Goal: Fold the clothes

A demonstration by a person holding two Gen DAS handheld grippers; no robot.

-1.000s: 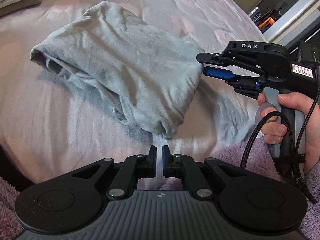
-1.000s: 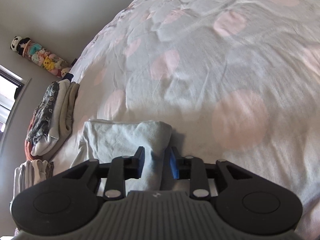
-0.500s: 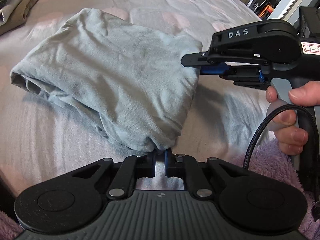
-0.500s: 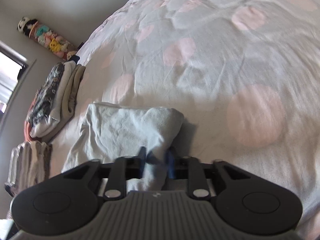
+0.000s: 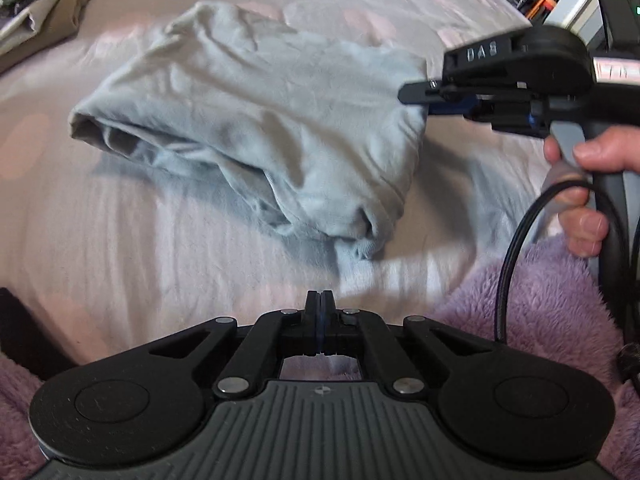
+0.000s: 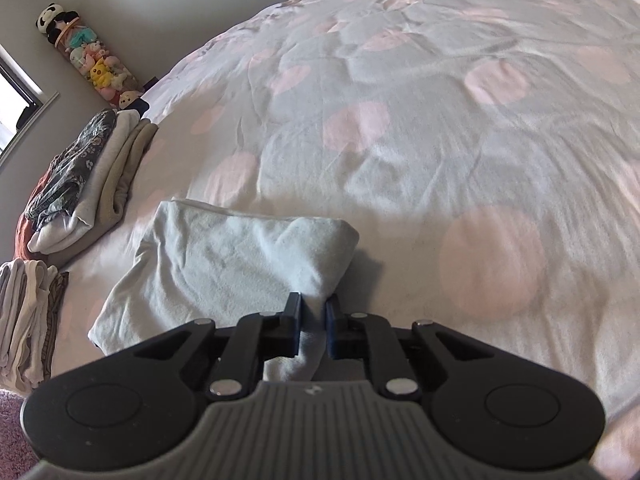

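progress: the pale blue garment (image 5: 256, 120) lies in a loose, part-folded bundle; judged part-way through, at least one fold made, final squaring not yet done
done elsewhere: a stack of folded clothes (image 6: 80, 176) stands at the bed's far left edge, a second pile (image 6: 24, 320) nearer along that edge; these look finished
left to do: judged that the bundle needs flattening and one more tidy fold, then a place beside the stacks
garment place: on the bed (image 6: 440, 120), near its front edge, close to the person; well apart from the stacks
garment look: soft knit, pale grey-blue, thick with several layers; top face rumpled; open layered edge on the left side in the left wrist view, a ribbed hem or cuff poking out at the near corner
left tongs (image 5: 321, 300): fully closed, pads together, nothing between them; held just short of the garment's near corner, not touching it
right tongs (image 6: 313, 316): clamped on a pinch of the garment's right corner, cloth running between the pads; jaws narrowly apart by the thickness of the fabric
right hand (image 5: 588, 192): wrapped on the handle, cable looping below
other: purple fleece (image 5: 540, 300) at the near edge, the person's clothing as far as can be told
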